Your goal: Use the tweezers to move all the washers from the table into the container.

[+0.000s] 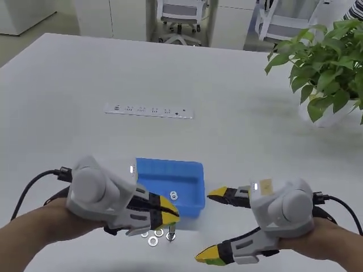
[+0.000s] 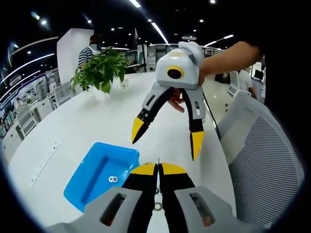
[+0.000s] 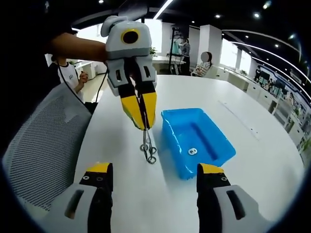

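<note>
- Nearest to me, the loose washers (image 1: 153, 241) lie in a tight cluster on the table (image 1: 68, 85), just in front of the container's near wall; I count about four, but they are too small to be sure
- The left gripper (image 1: 170, 213) has its jaws pressed together on the tweezers (image 3: 146, 140), which point down with their tips at the cluster; I cannot tell whether the tips have a washer pinched
- The right gripper (image 1: 212, 225) hangs just beside the container, jaws spread wide with nothing between them, and is apart from the cluster
- The blue container (image 1: 190, 173) sits just beyond the cluster, and a single washer (image 1: 173, 196) rests on its floor
- Farther off are a white power strip (image 1: 148, 110) and a potted plant (image 1: 326, 62), both well apart from the work
- Step in hand, as I judge it: picking up the next washer, with the task at an early stage since most of the washers are on the table
- The next move calls for the tips to close on one rim only, lift it clear of the near wall, carry it a short way over the blue floor, then release
- Caution: the washers lie close together, so a neighbour may be dragged along
</note>
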The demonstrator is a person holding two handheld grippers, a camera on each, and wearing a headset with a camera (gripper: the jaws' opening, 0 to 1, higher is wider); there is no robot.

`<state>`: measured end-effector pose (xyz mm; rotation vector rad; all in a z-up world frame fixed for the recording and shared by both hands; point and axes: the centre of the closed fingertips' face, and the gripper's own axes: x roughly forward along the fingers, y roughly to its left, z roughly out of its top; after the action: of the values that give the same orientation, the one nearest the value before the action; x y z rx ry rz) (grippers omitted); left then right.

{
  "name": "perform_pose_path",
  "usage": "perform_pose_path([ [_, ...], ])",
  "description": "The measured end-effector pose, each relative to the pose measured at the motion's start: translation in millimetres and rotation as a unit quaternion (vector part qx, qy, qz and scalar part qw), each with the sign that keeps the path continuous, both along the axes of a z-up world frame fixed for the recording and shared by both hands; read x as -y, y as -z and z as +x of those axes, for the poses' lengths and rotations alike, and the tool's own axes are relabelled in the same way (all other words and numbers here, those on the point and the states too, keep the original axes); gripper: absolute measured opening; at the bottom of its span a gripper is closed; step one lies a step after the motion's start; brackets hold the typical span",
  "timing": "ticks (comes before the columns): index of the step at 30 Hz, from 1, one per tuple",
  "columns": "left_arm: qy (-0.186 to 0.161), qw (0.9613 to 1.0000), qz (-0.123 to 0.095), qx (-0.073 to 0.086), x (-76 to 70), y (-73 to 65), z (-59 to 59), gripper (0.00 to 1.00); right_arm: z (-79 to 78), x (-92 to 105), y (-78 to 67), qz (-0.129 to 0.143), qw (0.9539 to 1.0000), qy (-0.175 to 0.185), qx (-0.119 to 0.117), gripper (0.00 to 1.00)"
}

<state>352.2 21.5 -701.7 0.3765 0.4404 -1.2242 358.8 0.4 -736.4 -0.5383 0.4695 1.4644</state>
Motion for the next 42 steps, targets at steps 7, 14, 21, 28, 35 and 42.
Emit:
perform_pose_path([
  [7,0.022,0.9997,0.013,0.002,0.6,0.5,-0.8,0.05,-2.7,-10.2,4.5,-0.01,0.9993,-0.033,0.013,0.53],
  [14,0.039,0.999,0.021,-0.003,2.4,1.0,-2.0,0.05,-4.9,-21.0,9.1,-0.013,0.9981,-0.058,0.013,0.42],
  [21,0.044,0.9988,0.02,-0.01,3.0,1.4,-2.5,0.05,-7.4,-30.6,18.1,-0.026,0.996,-0.082,0.021,0.33],
  [28,0.045,0.9986,0.024,-0.013,1.1,1.8,-0.6,0.05,-8.6,-39.7,25.8,-0.033,0.9942,-0.101,0.021,0.25],
  [35,0.044,0.9986,0.025,-0.015,-0.1,0.7,-2.0,0.05,-8.9,-48.6,31.0,-0.038,0.9927,-0.113,0.019,0.17],
  [42,0.042,0.9987,0.023,-0.015,0.4,0.6,-0.2,0.05,-12.6,-53.0,32.9,-0.041,0.9911,-0.125,0.016,0.11],
])
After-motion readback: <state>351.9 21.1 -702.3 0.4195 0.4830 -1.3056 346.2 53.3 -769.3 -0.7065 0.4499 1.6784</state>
